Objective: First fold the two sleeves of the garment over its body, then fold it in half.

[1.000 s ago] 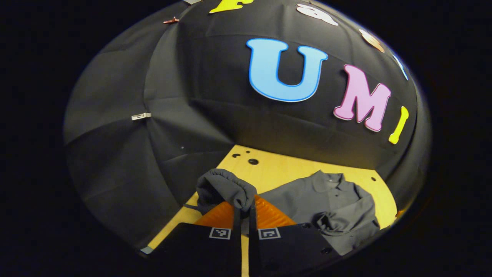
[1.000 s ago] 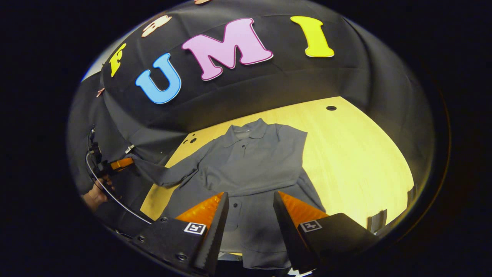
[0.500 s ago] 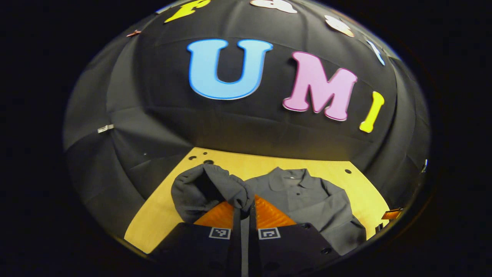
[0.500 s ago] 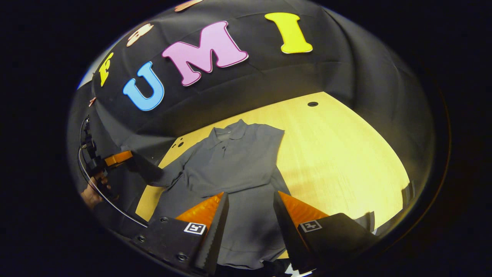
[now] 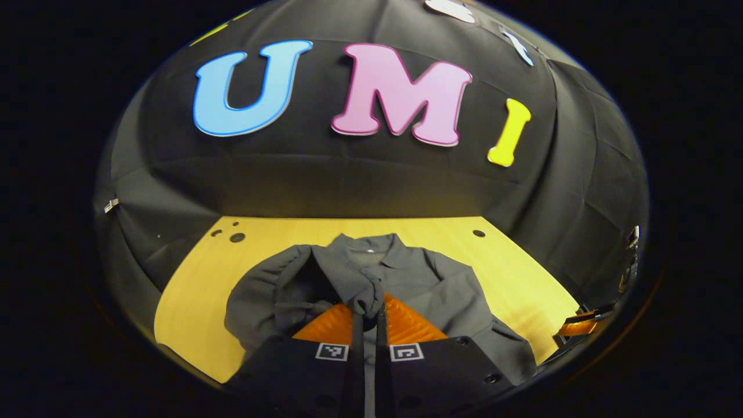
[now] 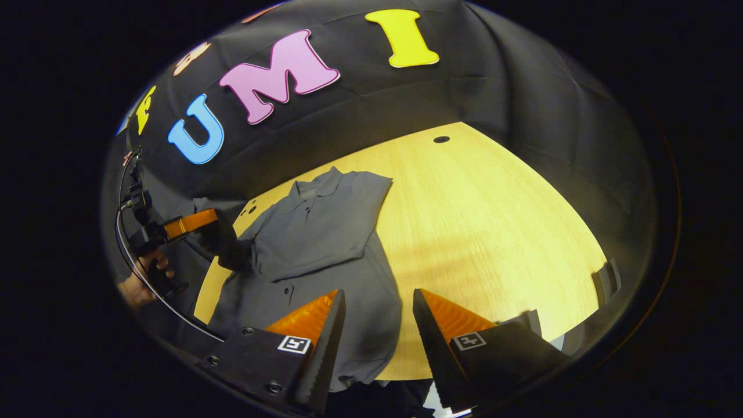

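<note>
Swinging inward over the last second, the left gripper (image 5: 365, 316) has carried the sleeve cuff (image 5: 363, 296) from off the garment's side to a spot above the chest. In the left gripper view its jaws are clenched on that cuff, and the sleeve (image 5: 273, 290) arches up in a loop from the shoulder. The garment (image 5: 441, 290) lies directly ahead and below on the wooden table (image 5: 191, 278), collar (image 5: 371, 247) toward the booth wall, its long axis running away from the gripper. My judgement is that the drop point is just forward of the fingers, across the button line, so a short lowering and release should lay this sleeve flat. Bare table shows on both sides of the cloth.

In the right gripper view the right gripper (image 6: 377, 325) hangs released, jaws well apart, above the lower hem of the garment (image 6: 325, 232). The other sleeve (image 6: 342, 232) already lies folded over the body. The left gripper (image 6: 191, 223), held by a hand (image 6: 139, 284), sits at the garment's far side with cloth bunched at its tip. Wide open table (image 6: 493, 232) stretches to the right, and the hem lies close to the near table edge, so step 2, the half fold, has room toward the collar.
</note>
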`<state>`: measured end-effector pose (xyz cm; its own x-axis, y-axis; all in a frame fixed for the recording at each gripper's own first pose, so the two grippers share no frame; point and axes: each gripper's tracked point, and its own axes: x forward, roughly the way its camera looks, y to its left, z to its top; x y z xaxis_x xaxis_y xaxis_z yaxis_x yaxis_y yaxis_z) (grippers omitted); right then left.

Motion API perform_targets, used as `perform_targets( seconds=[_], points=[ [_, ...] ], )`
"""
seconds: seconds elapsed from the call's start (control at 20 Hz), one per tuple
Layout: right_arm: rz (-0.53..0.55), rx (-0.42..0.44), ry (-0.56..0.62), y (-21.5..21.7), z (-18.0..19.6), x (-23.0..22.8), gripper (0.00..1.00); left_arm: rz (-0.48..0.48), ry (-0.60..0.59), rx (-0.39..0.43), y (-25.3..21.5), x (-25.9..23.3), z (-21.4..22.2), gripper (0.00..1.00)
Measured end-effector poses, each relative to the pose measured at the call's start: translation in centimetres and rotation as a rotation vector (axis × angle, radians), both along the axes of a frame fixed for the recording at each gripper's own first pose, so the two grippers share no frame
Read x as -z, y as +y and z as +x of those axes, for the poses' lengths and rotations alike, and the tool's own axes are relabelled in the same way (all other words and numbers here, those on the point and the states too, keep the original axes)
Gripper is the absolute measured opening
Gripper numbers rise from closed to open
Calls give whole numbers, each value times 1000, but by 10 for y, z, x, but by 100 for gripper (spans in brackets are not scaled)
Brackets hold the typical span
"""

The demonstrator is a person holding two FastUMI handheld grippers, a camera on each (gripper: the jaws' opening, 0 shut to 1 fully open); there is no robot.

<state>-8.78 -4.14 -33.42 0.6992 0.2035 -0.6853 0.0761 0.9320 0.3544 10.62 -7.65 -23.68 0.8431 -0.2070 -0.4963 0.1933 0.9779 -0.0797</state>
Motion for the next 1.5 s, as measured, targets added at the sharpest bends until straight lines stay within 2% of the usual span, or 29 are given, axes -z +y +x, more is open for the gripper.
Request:
perform_targets(
  seconds=[0.3,0.55,0.7,0.75,0.8,0.85,0.9,0.95,1.0,1.05,1.1,1.15,1.2,1.25,1.35,1.5],
  points=[
    [7,12,36,-23,-2,16,73,67,77,78,-55,62,5,12],
    [18,13,54,-27,3,25,73,131,121,117,-77,105,8,13],
    [19,8,61,-27,5,28,73,113,158,158,-92,122,3,17],
    [19,7,62,-26,6,28,73,97,168,167,-96,125,1,28],
    [18,5,61,-25,6,27,73,83,181,175,-101,129,-1,24],
    [18,3,60,-24,7,27,73,72,190,185,-104,130,-2,28],
    [18,2,60,-23,6,26,73,61,193,197,-109,131,-4,39],
    [16,1,61,-22,6,25,73,41,193,216,-114,129,-6,43],
    [16,1,61,-21,6,26,73,15,195,240,-121,127,-11,39],
    [14,1,61,-20,6,25,73,-17,197,262,-127,123,-16,51],
    [14,2,62,-18,5,25,73,-54,202,287,-133,120,-22,48],
    [14,2,64,-17,4,25,73,-90,205,305,-139,116,-27,60],
    [13,2,64,-15,3,25,73,-120,203,319,-143,111,-33,63],
    [12,0,65,-13,1,24,73,-139,199,327,-143,105,-38,64],
    [9,-8,66,-8,-3,23,73,-163,180,321,-137,94,-46,83],
    [1,-25,74,1,-9,23,73,-167,140,285,-116,76,-61,89]
  ],
)
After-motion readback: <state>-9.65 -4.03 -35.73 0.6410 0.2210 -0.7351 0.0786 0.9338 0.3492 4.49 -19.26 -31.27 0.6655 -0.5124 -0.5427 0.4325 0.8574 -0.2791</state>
